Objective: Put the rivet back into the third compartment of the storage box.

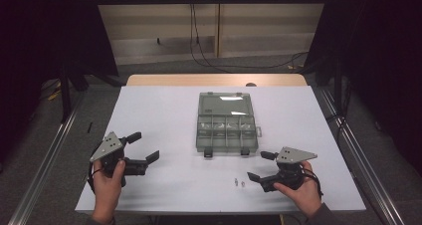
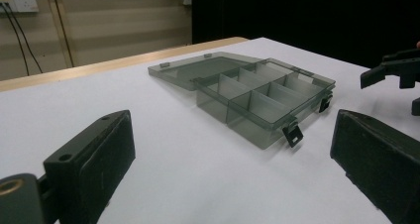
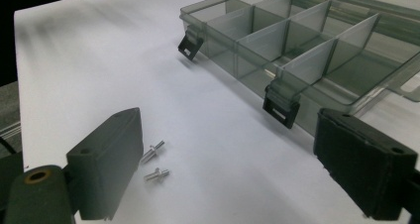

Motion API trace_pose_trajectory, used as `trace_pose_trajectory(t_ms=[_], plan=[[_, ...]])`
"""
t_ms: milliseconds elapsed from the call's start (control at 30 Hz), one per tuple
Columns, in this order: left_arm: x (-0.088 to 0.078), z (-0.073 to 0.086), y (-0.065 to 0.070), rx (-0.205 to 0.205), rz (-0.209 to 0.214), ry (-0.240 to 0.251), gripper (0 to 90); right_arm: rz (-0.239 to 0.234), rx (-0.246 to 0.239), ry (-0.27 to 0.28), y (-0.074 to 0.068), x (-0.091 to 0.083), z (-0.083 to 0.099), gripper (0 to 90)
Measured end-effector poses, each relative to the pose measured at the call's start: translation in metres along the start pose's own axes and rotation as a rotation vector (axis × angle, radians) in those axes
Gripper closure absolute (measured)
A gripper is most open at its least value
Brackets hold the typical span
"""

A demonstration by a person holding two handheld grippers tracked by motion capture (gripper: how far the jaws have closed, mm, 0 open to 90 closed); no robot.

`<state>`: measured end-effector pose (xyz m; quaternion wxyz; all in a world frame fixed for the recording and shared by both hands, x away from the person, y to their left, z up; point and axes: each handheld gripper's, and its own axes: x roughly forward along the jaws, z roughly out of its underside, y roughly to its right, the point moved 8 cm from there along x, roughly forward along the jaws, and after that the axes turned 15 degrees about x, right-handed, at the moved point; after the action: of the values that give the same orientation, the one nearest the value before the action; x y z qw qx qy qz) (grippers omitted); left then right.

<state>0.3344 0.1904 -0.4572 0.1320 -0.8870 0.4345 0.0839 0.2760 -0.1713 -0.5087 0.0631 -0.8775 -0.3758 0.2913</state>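
Both grippers, left gripper (image 1: 143, 147) and right gripper (image 1: 259, 166), gape empty; screws (image 3: 154, 162) beside unlabelled organizer box (image 1: 227, 128)

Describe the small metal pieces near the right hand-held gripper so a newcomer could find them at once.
Start at the white table and find the smoky grey transparent plastic compartment box, lid open, at its centre. Move toward the person's edge, just left of the right hand-held gripper. There lie two tiny silver metal rivets, side by side on the bare surface: the only shiny loose parts, outside the box.
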Motion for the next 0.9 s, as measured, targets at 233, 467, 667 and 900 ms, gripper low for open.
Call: trace_pose_trajectory(t_ms=[233, 467, 667, 900], plan=[[0.001, 0.000, 0.000, -0.006, 0.005, 0.007, 3.5, -0.027, -0.010, -0.052, -0.005, 0.003, 0.008, 21.3], [0.000, 0.001, -0.001, -0.006, -0.004, -0.002, 3.4, -0.058, -0.014, -0.111, -0.011, 0.006, 0.016, 36.8], [0.001, 0.001, -0.001, -0.006, 0.001, 0.004, 3.4, -0.065, -0.020, -0.144, -0.016, 0.009, 0.022, 50.8], [0.000, 0.001, -0.001, -0.009, -0.008, 0.000, 3.5, -0.081, -0.028, -0.166, -0.023, 0.015, 0.026, 56.9]])
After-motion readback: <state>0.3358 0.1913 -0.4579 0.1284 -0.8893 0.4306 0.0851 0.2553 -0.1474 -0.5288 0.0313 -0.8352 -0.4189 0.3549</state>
